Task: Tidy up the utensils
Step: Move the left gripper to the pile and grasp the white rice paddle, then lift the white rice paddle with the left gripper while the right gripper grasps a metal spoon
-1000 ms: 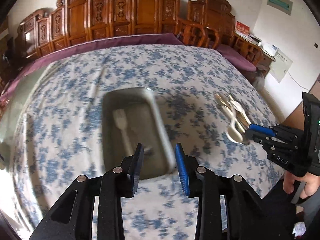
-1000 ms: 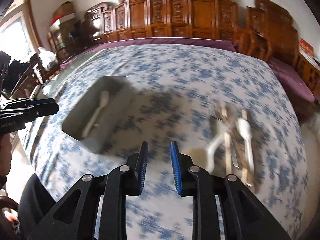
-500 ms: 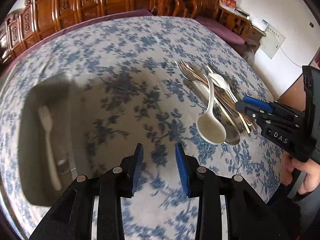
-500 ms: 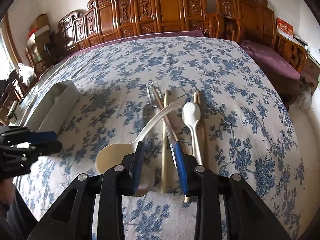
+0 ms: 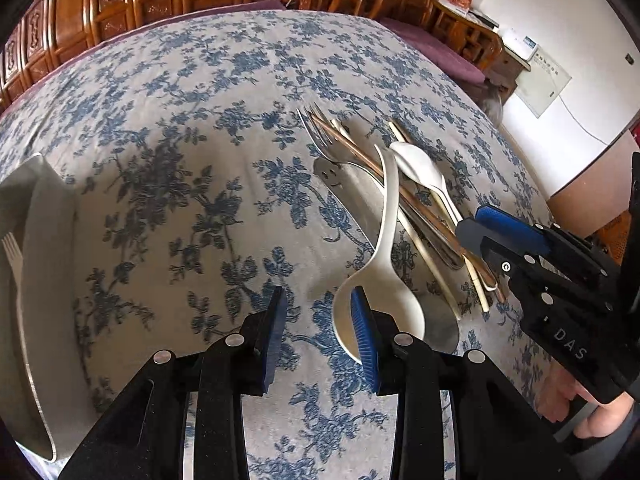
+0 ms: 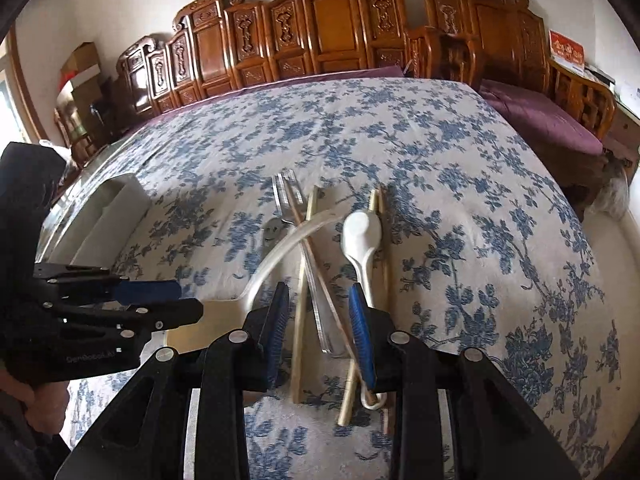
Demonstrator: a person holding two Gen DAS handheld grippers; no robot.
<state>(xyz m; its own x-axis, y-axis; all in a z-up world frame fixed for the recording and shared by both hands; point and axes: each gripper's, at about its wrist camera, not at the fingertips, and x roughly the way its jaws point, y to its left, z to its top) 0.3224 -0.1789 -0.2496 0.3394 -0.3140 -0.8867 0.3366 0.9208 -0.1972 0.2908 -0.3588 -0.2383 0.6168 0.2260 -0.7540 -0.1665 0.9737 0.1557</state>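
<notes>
Blue-flowered cloth (image 5: 192, 128) covers the table and carries the utensil pile (image 5: 404, 200): forks, chopsticks and two pale spoons, crossed and overlapping. The large spoon (image 5: 380, 304) lies nearest. The left gripper (image 5: 320, 328) hovers beside its bowl, jaws apart, empty. The right gripper (image 6: 320, 320) straddles the handle ends; its jaws have just been opening and clamp nothing. A metal tray (image 5: 44, 280), well apart, holds one white fork (image 5: 16, 280), so it is likely the destination.

A blue-flowered cloth (image 5: 208, 128) covers the tabletop. Carved wooden chairs (image 6: 336, 24) line the far wall, beside a purple-cushioned bench (image 6: 548, 120). Cardboard boxes (image 6: 80, 76) are stacked at the left.
</notes>
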